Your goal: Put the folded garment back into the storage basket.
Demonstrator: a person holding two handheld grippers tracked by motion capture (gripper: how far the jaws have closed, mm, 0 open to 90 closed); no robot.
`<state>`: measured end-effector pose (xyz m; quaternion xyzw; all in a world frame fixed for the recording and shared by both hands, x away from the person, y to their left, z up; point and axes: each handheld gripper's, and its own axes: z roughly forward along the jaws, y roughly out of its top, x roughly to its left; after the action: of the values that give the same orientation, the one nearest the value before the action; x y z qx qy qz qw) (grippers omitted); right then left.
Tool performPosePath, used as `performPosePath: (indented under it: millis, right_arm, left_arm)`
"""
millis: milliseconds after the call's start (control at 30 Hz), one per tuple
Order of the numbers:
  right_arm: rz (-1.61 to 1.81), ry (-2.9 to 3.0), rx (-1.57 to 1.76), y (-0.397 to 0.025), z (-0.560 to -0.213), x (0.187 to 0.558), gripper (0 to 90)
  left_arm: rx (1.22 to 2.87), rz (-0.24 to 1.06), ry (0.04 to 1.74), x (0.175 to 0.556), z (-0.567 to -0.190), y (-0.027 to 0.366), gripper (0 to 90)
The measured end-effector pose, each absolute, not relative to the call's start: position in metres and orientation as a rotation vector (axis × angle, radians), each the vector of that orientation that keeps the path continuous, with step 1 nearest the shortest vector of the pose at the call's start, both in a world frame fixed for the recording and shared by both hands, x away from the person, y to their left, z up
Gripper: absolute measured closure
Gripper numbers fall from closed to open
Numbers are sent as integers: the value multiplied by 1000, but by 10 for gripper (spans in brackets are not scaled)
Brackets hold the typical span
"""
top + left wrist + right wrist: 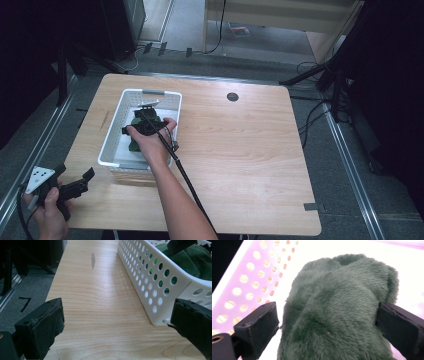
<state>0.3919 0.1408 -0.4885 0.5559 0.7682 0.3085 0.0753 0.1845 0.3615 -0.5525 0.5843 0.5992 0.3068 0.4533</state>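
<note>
A white perforated basket (112, 135) stands on the left half of the wooden table (250, 150). Inside it lies a dark green plush toy (134, 145). My right gripper (141, 122), held in a hand, reaches down into the basket over the toy. In the right gripper view the plush toy (342, 302) sits between the open jaws of the right gripper (329, 322), with the basket wall (249, 285) on the left. My left gripper (82, 181) is held open at the table's near left corner. In the left gripper view it (117, 325) faces bare wood beside the basket (150, 282).
A round cable hole (232, 96) sits near the table's far edge and a grey tape strip (311, 206) near its front right corner. A dark scuff (93, 260) marks the wood left of the basket. Cables and metal rails run along the floor around the table.
</note>
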Motion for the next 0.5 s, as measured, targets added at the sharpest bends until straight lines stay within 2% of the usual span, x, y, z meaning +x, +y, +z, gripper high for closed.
performPosePath:
  millis: [500]
  right_arm:
    - [1005, 2265, 1600, 136, -463, 381, 0]
  left_arm:
    - [1442, 758, 1479, 185, -552, 361, 0]
